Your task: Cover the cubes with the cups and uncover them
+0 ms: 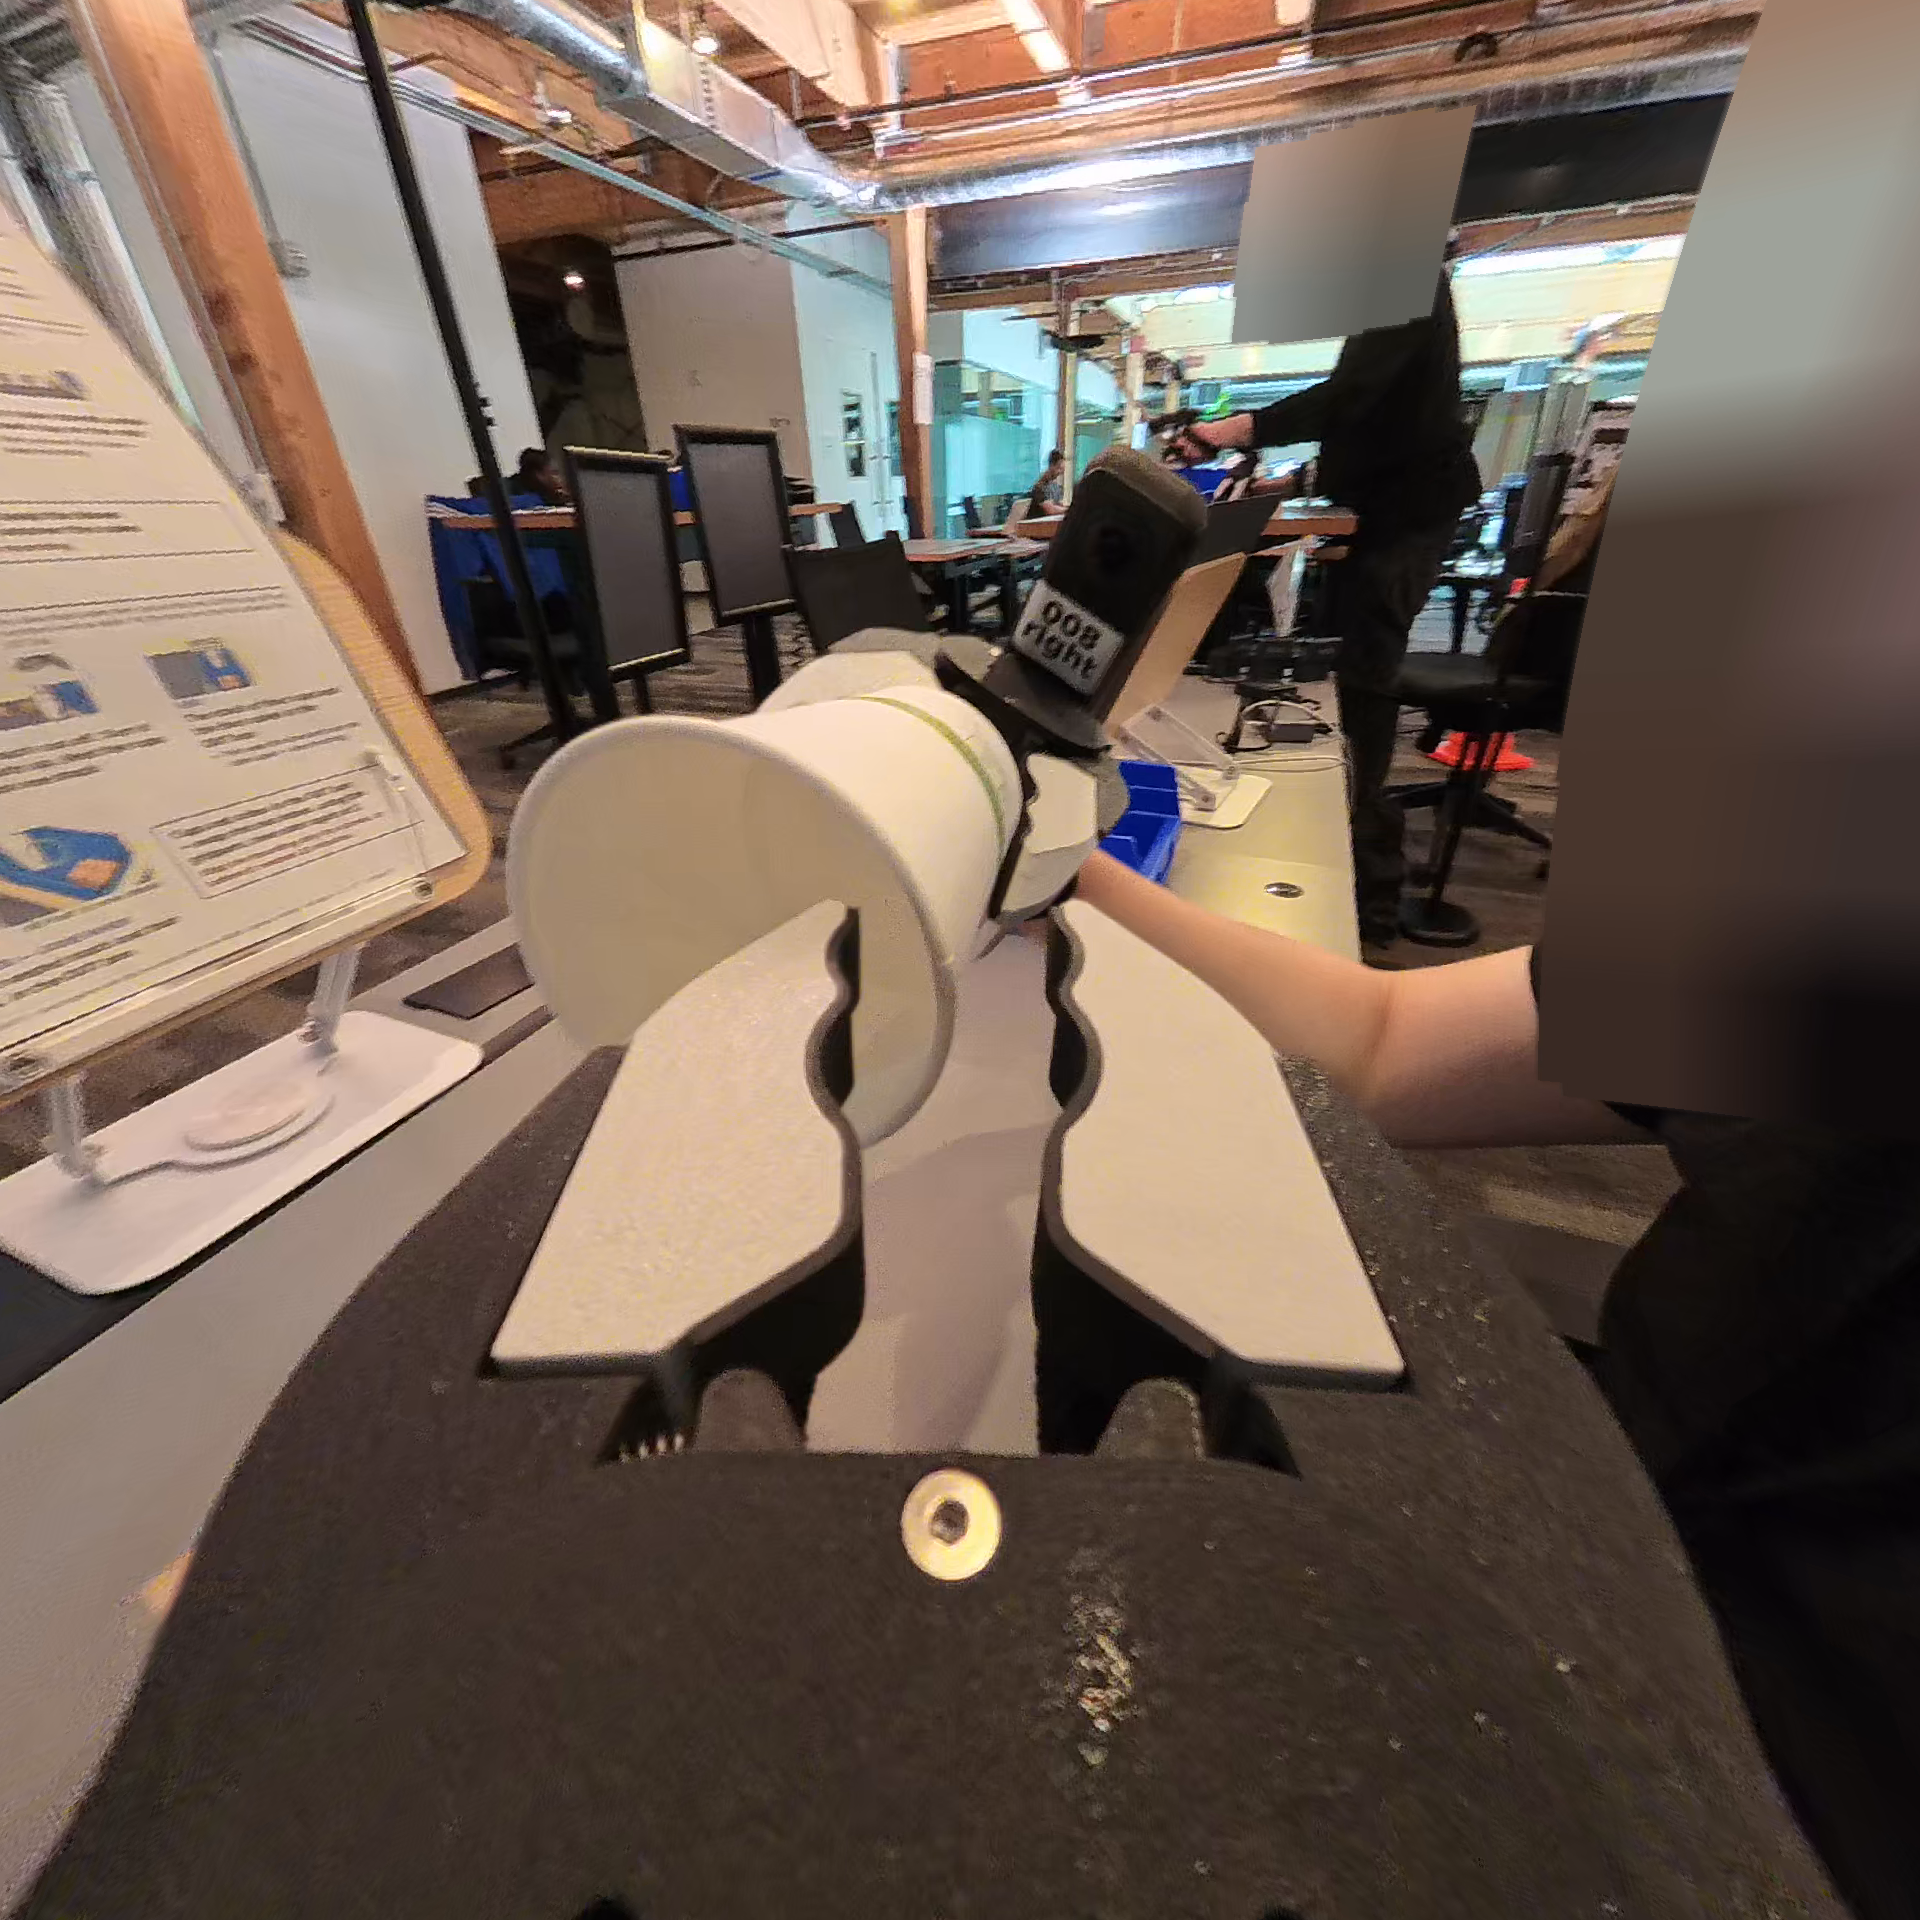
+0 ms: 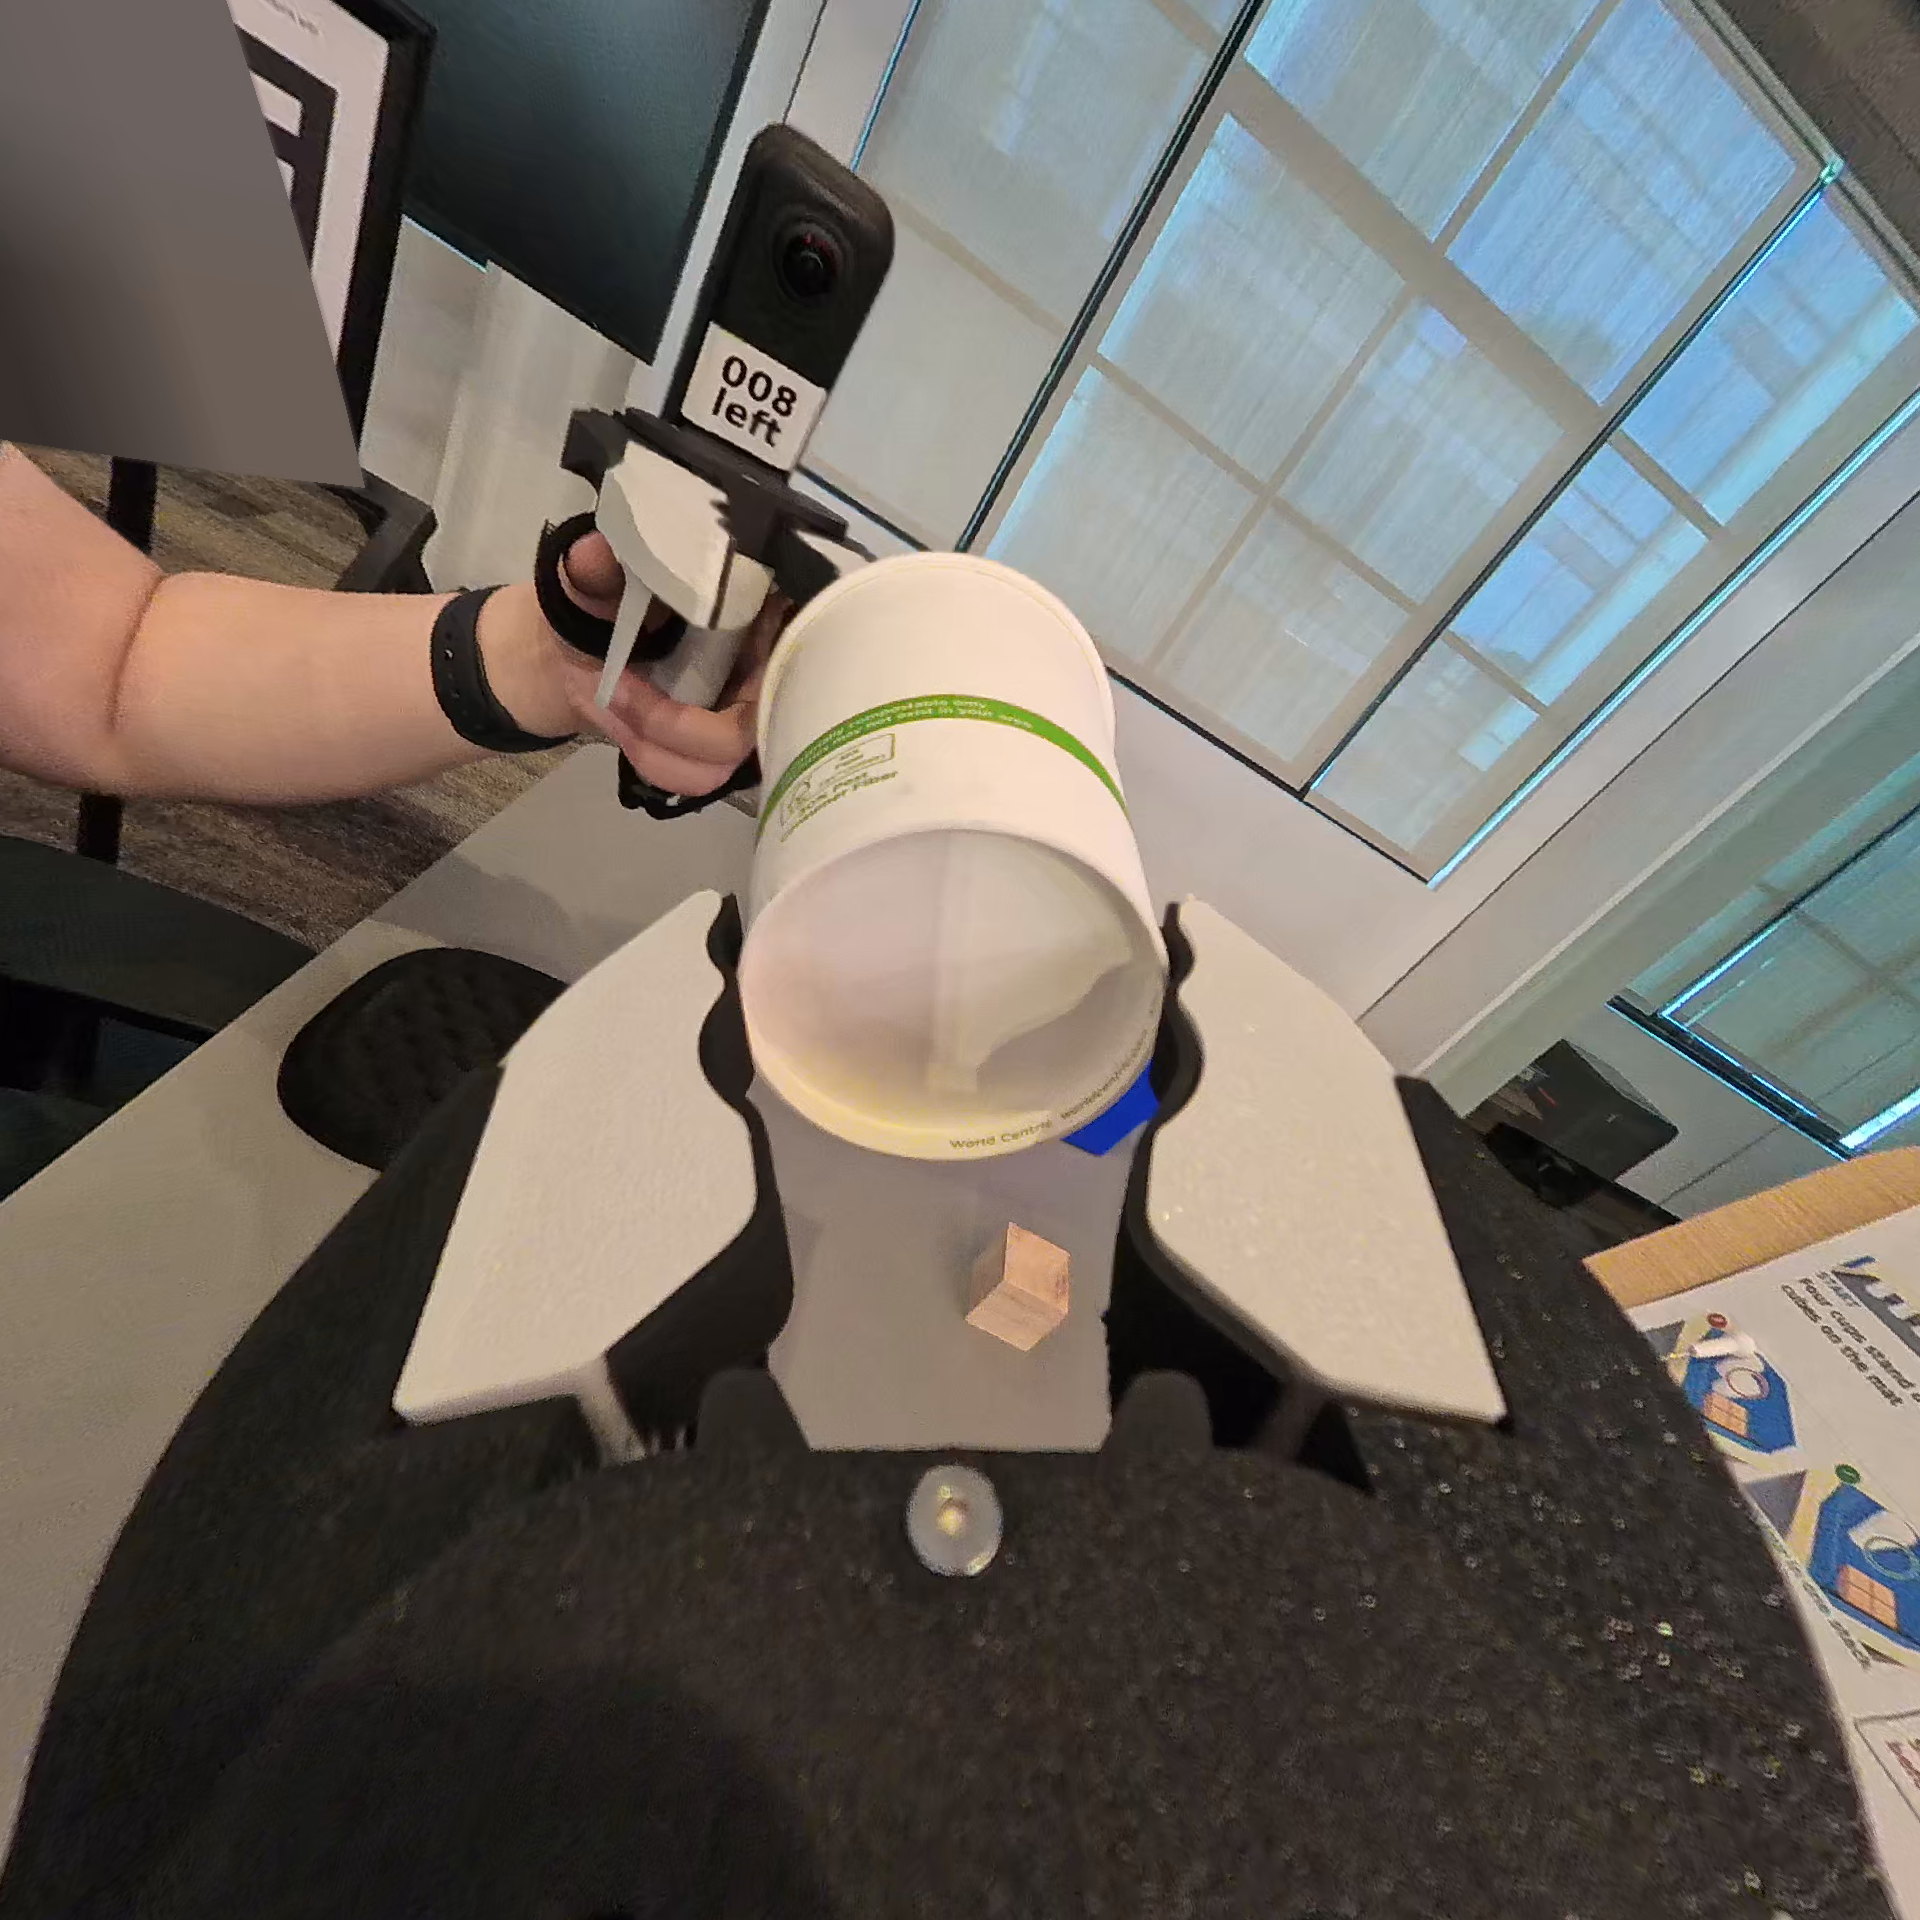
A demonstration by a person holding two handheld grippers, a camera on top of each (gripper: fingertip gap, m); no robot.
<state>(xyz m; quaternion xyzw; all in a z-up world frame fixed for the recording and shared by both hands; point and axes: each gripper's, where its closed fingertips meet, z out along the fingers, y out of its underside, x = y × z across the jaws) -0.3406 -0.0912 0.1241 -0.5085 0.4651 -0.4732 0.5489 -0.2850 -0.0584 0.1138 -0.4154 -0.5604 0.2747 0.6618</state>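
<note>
L gripper (image 1: 951, 956): fingers narrow, nothing between them, just beside the cup's rim. Cup (image 2: 940, 862) is up in the air, tilted, mouth toward the L side, base pinched in R gripper (image 2: 951, 997). Cube (image 2: 1018, 1299) on the table w/ blue patch (image 2: 1117, 1117) near, apart from the cup. To cover: turn mouth down, centre over cube, lower straight, don't crush the wall.

Matt paper cup (image 2: 940, 790), seemingly raw wood cube (image 2: 1020, 1299).
</note>
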